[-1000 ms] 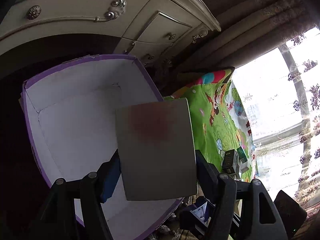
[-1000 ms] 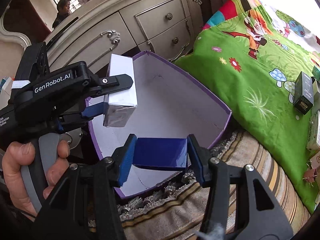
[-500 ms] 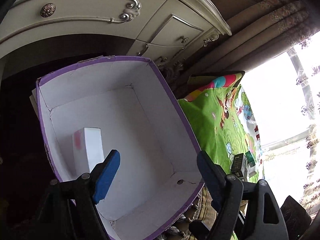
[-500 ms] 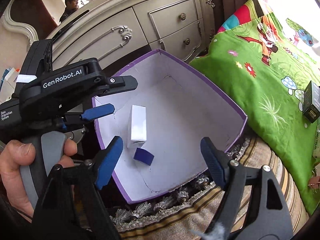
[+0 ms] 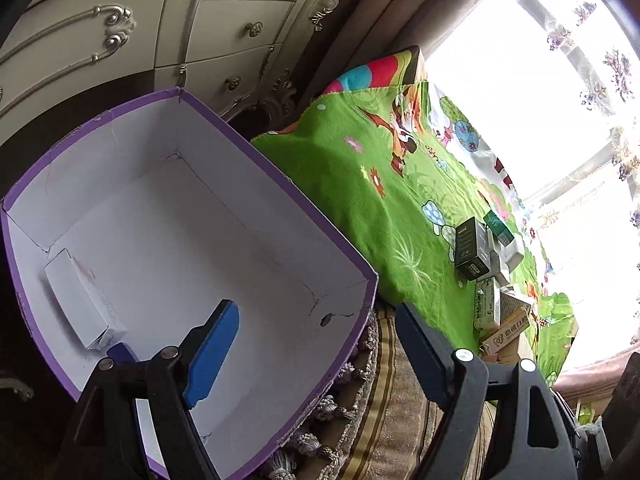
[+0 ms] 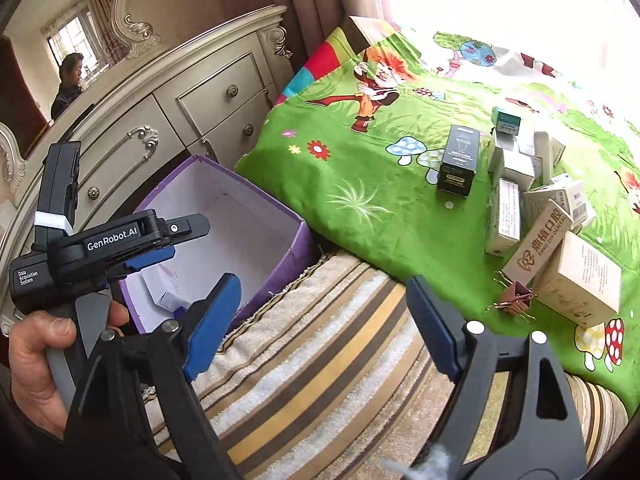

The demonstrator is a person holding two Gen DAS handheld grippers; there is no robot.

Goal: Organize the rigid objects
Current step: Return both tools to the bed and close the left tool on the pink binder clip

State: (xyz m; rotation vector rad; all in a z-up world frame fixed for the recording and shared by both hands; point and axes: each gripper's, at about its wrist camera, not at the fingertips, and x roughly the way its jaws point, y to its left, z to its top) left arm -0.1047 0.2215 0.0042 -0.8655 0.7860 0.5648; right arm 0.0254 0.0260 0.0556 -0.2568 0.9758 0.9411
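Observation:
A purple cardboard box (image 5: 280, 184) with a white inside stands beside the bed. A white carton (image 5: 80, 300) lies in it by the left wall, with a small blue box (image 5: 120, 352) at its end. The white carton also shows in the right wrist view (image 6: 168, 296). My left gripper (image 5: 316, 344) is open and empty over the box's near rim. My right gripper (image 6: 320, 320) is open and empty above the striped towel (image 6: 320, 360). Several small cartons lie on the green blanket (image 6: 360, 200), among them a black carton (image 6: 458, 164) and a beige carton (image 6: 580, 280).
A cream dresser (image 6: 180, 120) with drawers stands behind the purple box. A bright window with curtains (image 5: 560, 80) lies beyond the bed. Binder clips (image 6: 516, 300) lie by the beige carton. The left gripper's body and a hand (image 6: 40, 352) are at the left.
Both grippers opened and dropped their loads into the purple box: the white carton from the left, the blue box from the right. Both then swung right towards the bed.

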